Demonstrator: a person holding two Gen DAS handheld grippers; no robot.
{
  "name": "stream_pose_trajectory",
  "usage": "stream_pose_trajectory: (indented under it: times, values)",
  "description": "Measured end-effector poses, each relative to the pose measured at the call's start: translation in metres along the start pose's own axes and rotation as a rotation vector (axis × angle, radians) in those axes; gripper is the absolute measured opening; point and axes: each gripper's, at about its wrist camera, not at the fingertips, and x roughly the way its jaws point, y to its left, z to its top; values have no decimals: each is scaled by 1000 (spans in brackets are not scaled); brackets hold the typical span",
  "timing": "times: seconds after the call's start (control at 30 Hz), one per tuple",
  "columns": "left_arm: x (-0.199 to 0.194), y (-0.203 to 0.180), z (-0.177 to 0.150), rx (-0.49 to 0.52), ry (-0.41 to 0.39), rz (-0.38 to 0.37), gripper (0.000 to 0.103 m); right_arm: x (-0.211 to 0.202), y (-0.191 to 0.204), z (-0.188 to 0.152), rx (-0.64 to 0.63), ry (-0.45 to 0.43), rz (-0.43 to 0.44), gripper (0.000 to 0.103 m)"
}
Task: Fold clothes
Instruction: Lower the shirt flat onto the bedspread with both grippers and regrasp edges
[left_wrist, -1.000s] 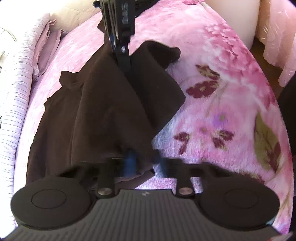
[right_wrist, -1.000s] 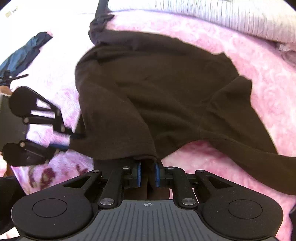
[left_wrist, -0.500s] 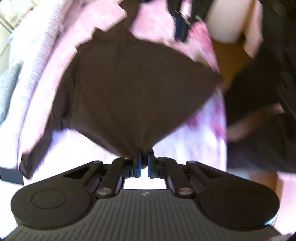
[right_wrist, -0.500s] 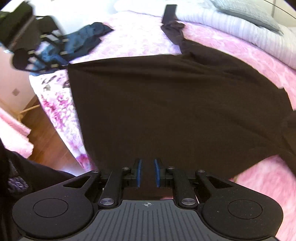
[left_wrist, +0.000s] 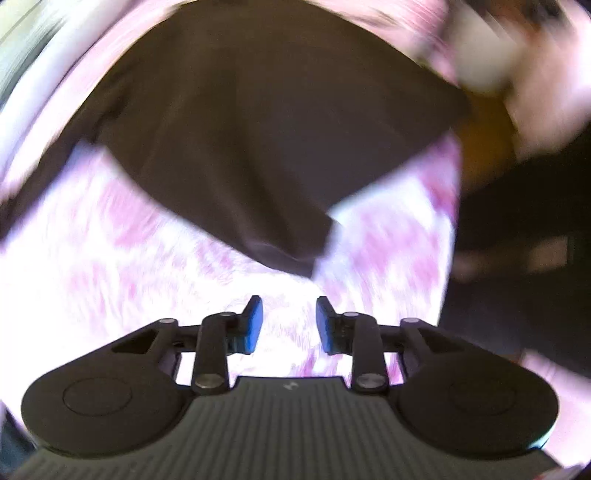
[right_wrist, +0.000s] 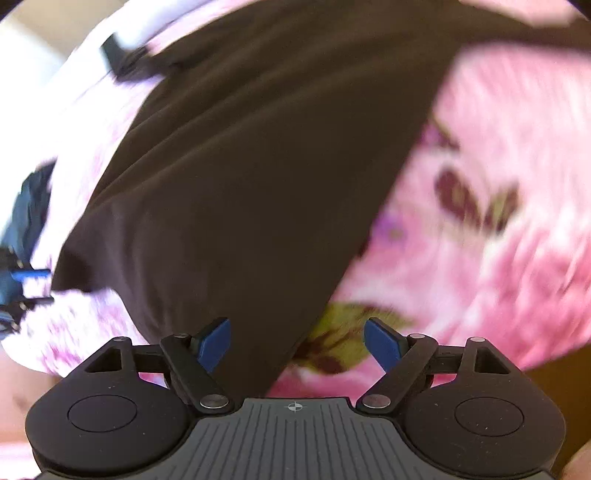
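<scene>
Where it lies flat, dark knit garment, fleecy pink floral blanket

**A bedroom at home**

A bed fills both views, spread with a pink floral blanket. A dark garment lies on it, a blue one near the edge. Brown wooden floor shows beside the bed, blurred.

The right gripper, whose jaws have just been opening and now stand wide, hangs over a dark brown garment spread on the pink flowered bedspread, one corner lying loose between them.
</scene>
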Motion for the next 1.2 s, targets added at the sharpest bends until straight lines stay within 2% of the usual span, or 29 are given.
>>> stream_pose_trajectory:
  times: [0.07,0.13,0.2,0.23,0.27,0.3,0.33,0.4,0.5,0.57,0.67,0.77,0.83,0.87,0.9,1.03,1.1,1.2]
  values:
    - [4,21,3,-167,-18,-21,32,7,-4,-6,62,-4,28,83]
    - [7,38,4,-302,-39,-58,32,11,-1,-10,61,-12,-7,74]
    - [9,47,4,-376,-63,-84,33,15,3,-13,60,-20,-43,48]
    - [10,49,4,-396,-66,-88,33,16,3,-15,74,-24,-63,41]
    - [12,51,3,-417,-70,-91,33,16,0,-15,90,-19,-71,27]
    - [14,52,3,-438,-74,-95,33,16,-4,-14,106,-14,-77,11]
    - [16,55,2,-455,-75,-99,33,15,-6,-12,106,3,-52,1]
    - [21,61,1,-491,-76,-110,33,8,-4,-8,49,19,-48,1]
    - [30,65,3,-528,-85,-105,34,-18,-10,-3,-35,-1,-121,1]
    - [40,67,6,-546,-87,-115,36,-39,-28,1,-27,-18,-192,1]
    - [60,65,11,-561,-71,-138,39,-51,-40,2,-35,-16,-235,1]
    - [74,60,17,-566,-58,-145,40,-48,-36,1,-83,8,-239,1]
    - [76,57,23,-559,-46,-144,34,-43,-33,0,-88,16,-238,1]
    - [77,55,26,-554,-36,-143,10,-42,-32,-2,-89,20,-242,1]
    - [73,54,27,-548,-33,-142,0,-42,-30,-3,-90,24,-245,1]
    - [32,55,13,-515,-38,-98,0,-51,-19,-4,-147,73,-257,1]
    - [12,55,-1,-521,-19,-102,0,-57,-11,-5,-193,111,-264,1]
    - [3,41,-12,-487,29,-122,0,-53,-6,-8,-249,179,-300,1]
